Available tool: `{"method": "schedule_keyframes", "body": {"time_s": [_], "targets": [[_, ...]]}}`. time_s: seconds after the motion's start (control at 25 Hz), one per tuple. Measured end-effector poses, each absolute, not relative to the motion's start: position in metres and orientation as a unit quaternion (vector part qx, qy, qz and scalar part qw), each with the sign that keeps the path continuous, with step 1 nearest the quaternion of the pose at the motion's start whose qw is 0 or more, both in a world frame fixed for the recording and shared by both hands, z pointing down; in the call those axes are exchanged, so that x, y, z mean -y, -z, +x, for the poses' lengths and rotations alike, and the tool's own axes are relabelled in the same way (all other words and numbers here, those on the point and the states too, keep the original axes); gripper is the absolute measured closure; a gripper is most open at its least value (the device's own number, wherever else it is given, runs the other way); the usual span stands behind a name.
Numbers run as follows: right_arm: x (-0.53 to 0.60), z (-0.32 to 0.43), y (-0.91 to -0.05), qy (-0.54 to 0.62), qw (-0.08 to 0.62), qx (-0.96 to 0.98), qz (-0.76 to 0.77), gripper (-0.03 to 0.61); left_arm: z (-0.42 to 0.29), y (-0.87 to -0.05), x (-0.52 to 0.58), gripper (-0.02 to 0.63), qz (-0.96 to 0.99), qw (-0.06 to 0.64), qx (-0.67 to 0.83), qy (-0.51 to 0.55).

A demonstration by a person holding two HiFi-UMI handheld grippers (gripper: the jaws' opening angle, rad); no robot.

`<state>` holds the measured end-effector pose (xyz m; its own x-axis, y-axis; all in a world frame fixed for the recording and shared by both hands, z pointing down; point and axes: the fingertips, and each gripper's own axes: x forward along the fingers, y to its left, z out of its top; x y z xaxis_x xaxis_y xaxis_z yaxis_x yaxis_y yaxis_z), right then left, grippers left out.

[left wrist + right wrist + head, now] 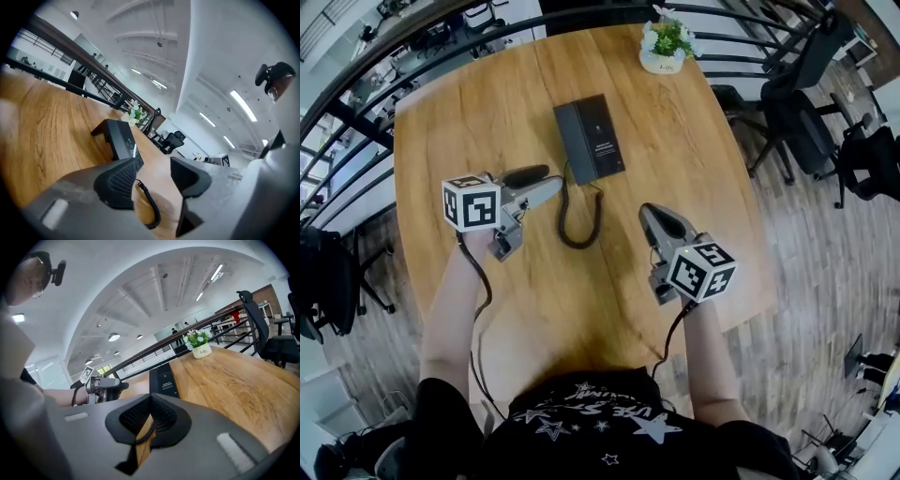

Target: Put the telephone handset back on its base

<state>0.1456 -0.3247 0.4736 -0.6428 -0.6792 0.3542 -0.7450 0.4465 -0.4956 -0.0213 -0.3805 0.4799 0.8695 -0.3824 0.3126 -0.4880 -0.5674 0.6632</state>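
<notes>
Nearest to the camera is the person's black shirt (600, 422) with white stars, at the near edge of the wooden table (469, 103). Both forearms reach out over the table, and each hand holds one gripper.

On the left side, the left gripper (546, 190) points to the right, toward the middle of the table. Its jaws stand apart and nothing is between them; in the left gripper view only the table and the coiled cord (151, 208) appear in the gap. The black handset (525, 175) is just beside this gripper, along its far side and outside the jaws. I cannot tell whether it touches the gripper. It is off its base.

The telephone base (589, 139) lies flat, farther on the table and a little to the right of the handset. From its near edge the cord makes a loop toward the person, between the two grippers.

On the right side, the right gripper (656, 220) points toward the far left. Its jaws are closed together at the tips and grip nothing. At the far edge stands a small white plant pot (664, 52), well apart from the base.
</notes>
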Motion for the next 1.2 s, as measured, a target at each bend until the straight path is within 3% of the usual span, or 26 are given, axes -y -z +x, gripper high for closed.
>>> {"method": "schedule_keyframes", "body": {"time_s": [0.24,0.76,1.2], "targets": [[0.284,0.130,-0.430,-0.274,0.045,0.860,0.428,0.578,-0.029,-0.447,0.308,0.383,0.903,0.361,0.229,-0.051],[0.178,0.066,-0.374,-0.229,0.035,0.860,0.455,0.578,-0.095,-0.416,0.167,0.383,0.894,0.377,0.239,0.024],[0.091,0.031,-0.370,-0.217,0.027,0.841,0.496,0.577,-0.127,-0.433,0.054,0.385,0.906,0.360,0.222,-0.007]]}}
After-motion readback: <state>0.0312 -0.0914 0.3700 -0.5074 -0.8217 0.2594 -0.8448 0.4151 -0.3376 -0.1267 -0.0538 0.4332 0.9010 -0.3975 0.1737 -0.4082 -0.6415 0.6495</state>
